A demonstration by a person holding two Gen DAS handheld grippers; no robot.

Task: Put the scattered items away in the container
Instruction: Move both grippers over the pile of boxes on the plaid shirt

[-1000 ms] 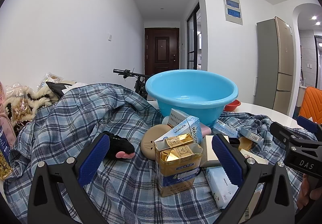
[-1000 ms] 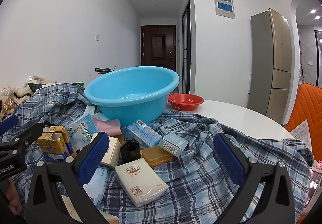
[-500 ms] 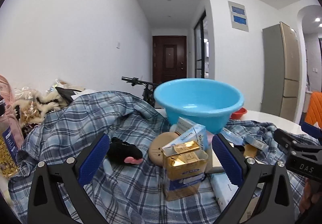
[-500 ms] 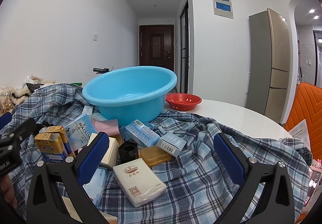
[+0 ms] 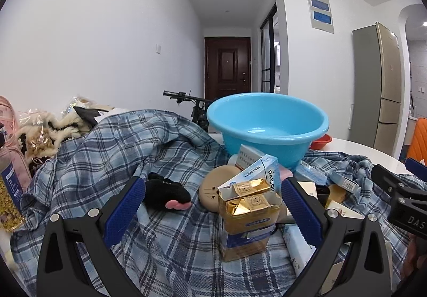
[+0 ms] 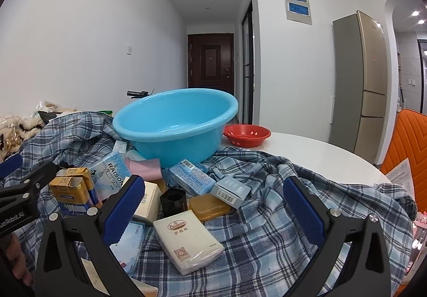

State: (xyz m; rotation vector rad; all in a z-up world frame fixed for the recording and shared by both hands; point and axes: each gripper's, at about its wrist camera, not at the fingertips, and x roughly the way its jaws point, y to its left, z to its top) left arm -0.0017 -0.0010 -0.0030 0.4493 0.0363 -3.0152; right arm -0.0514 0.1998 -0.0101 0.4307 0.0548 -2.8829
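A light blue basin [image 5: 267,126] stands empty on a plaid cloth [image 5: 106,153]; it also shows in the right wrist view [image 6: 176,123]. My left gripper [image 5: 213,209] is open, its fingers either side of two gold cigarette packs [image 5: 248,217]. A black toy [image 5: 165,191], a tan round piece [image 5: 213,185] and a blue RAISON box [image 5: 256,171] lie near them. My right gripper [image 6: 213,206] is open above a white tissue pack [image 6: 186,238], an amber soap bar [image 6: 209,206], a black cup [image 6: 173,199] and small blue boxes [image 6: 190,177].
A red bowl [image 6: 246,134] sits on the white table [image 6: 315,155] behind the basin. An orange chair [image 6: 408,142] is at the right. Snack bags and a furry heap [image 5: 34,137] lie at the left. A bicycle [image 5: 192,105] stands behind the table.
The left gripper has drawn back and tilted up a little, so the gold packs sit lower between its fingers. The right gripper has barely moved.
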